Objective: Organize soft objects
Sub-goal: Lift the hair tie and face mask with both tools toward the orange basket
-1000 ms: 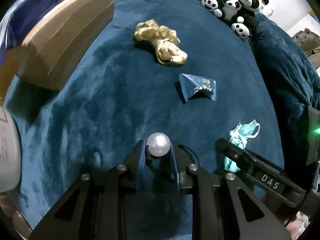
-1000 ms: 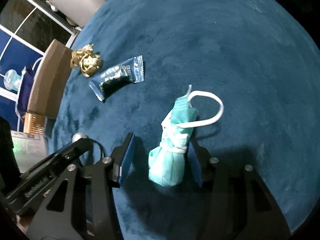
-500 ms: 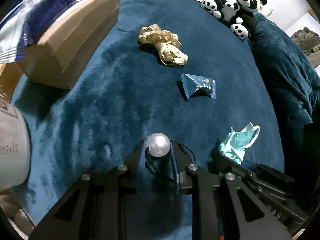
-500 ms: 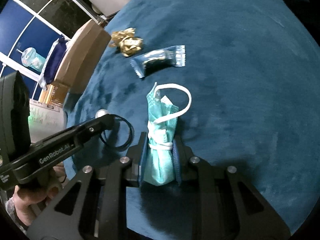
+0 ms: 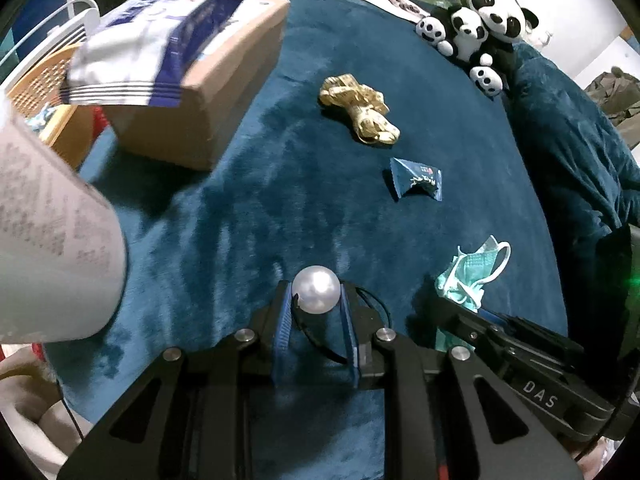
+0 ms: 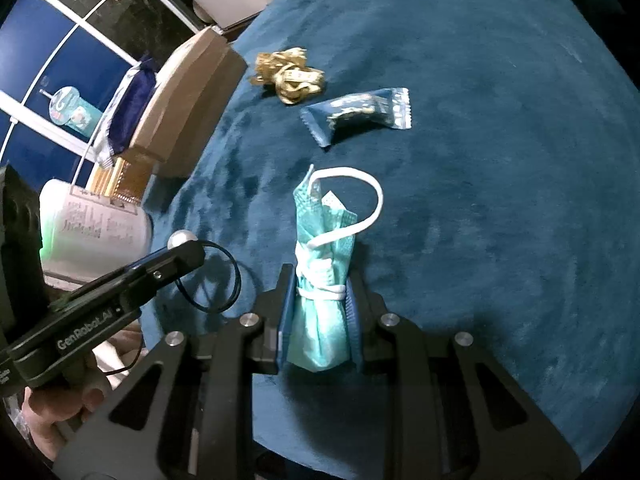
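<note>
On the left wrist view, we list: left gripper (image 5: 316, 312) pinching a pearl-like bead (image 5: 316, 294) with a thin black elastic loop (image 5: 372, 312) trailing from it, a hair tie by our reading. We judge the bead hard and slick, the loop limp; hold at the bead. Beyond lie a yellow measuring tape (image 5: 360, 112) in a loose heap and a blue snack packet (image 5: 418, 179) on the blue plush cover (image 5: 256, 200); a cardboard box (image 5: 208, 92) stands at the left.

On the right wrist view, we list: right gripper (image 6: 320, 304), its jaws just having closed, clamped on a rolled teal face mask (image 6: 322, 276) at mid-bundle. We judge it light and compressible, its white ear loop (image 6: 360, 196) free to snag; grip the body, not the loop.
</note>
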The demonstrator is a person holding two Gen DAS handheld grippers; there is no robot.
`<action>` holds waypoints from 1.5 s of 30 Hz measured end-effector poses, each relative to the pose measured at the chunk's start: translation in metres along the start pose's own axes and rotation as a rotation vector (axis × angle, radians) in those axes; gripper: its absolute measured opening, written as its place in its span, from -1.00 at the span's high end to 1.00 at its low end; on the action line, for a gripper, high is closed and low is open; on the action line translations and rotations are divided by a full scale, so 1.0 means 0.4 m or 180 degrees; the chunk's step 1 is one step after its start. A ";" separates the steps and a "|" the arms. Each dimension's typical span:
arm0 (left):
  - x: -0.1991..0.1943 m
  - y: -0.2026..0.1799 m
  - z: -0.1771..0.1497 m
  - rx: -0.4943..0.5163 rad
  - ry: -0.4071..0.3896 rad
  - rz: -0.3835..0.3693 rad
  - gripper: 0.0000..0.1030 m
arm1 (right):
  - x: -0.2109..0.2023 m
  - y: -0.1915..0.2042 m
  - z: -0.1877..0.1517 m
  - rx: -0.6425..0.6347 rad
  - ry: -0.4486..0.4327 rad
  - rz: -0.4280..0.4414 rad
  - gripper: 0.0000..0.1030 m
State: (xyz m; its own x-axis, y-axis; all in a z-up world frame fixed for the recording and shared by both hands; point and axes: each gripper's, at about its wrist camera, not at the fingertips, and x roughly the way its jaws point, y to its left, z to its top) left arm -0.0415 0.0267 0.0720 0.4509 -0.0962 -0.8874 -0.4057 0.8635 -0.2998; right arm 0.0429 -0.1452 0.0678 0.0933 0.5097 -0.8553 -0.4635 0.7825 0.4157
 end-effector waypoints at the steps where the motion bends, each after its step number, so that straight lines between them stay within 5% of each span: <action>1: -0.008 0.006 -0.002 -0.0011 -0.0013 -0.0004 0.54 | -0.001 0.008 -0.001 -0.0022 0.0002 0.0004 0.53; 45: -0.253 0.093 -0.021 -0.0119 -0.0517 -0.0160 0.55 | -0.091 0.274 0.033 -0.0534 -0.0246 0.0142 0.53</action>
State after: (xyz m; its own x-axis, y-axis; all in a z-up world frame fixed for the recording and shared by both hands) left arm -0.1089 0.0643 0.1478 0.5927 -0.0548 -0.8035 -0.4073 0.8403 -0.3577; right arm 0.0002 -0.0732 0.1487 0.1337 0.5734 -0.8083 -0.6085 0.6913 0.3897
